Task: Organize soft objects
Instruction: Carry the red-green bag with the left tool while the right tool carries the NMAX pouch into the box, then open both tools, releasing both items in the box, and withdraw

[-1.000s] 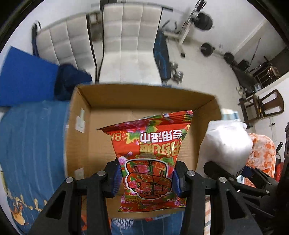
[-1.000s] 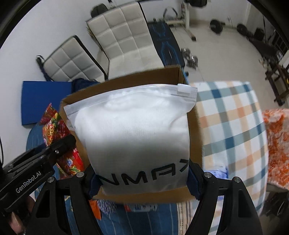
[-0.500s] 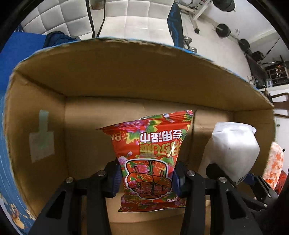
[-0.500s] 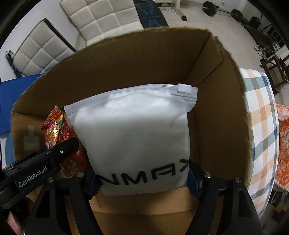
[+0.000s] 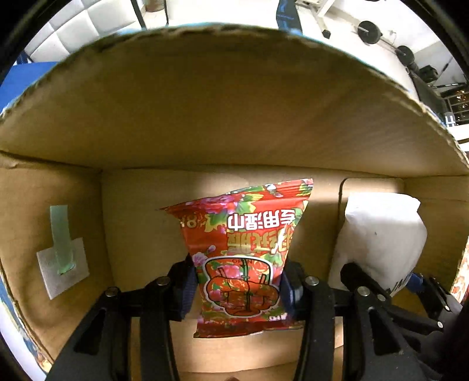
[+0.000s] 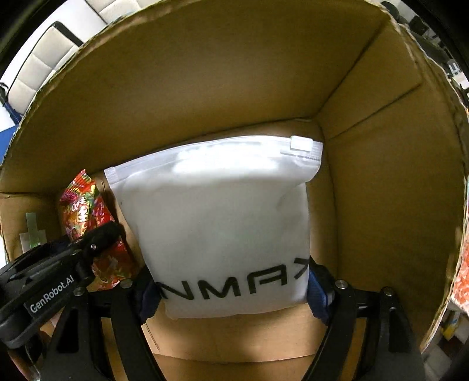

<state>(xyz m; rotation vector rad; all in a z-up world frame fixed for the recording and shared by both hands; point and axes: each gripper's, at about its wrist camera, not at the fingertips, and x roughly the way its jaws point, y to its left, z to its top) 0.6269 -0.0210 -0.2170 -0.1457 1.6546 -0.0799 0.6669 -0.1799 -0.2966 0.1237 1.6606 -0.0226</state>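
My left gripper (image 5: 237, 288) is shut on a red flowered tissue pack (image 5: 246, 243) and holds it upright deep inside an open cardboard box (image 5: 205, 111). My right gripper (image 6: 231, 290) is shut on a white zip pouch (image 6: 217, 222) with black letters, held inside the same box (image 6: 205, 88) to the right of the red pack (image 6: 85, 211). The white pouch (image 5: 381, 237) shows at the right of the left wrist view, with the right gripper below it. The left gripper shows at the lower left of the right wrist view.
The box walls surround both grippers on all sides. A white label with green tape (image 5: 61, 252) is stuck on the left wall. White padded chairs (image 6: 44, 55) and gym weights (image 5: 369, 27) show beyond the box rim.
Both grippers have moved forward and down into the box with their loads; the box walls now fill both views. Both grips are unchanged.
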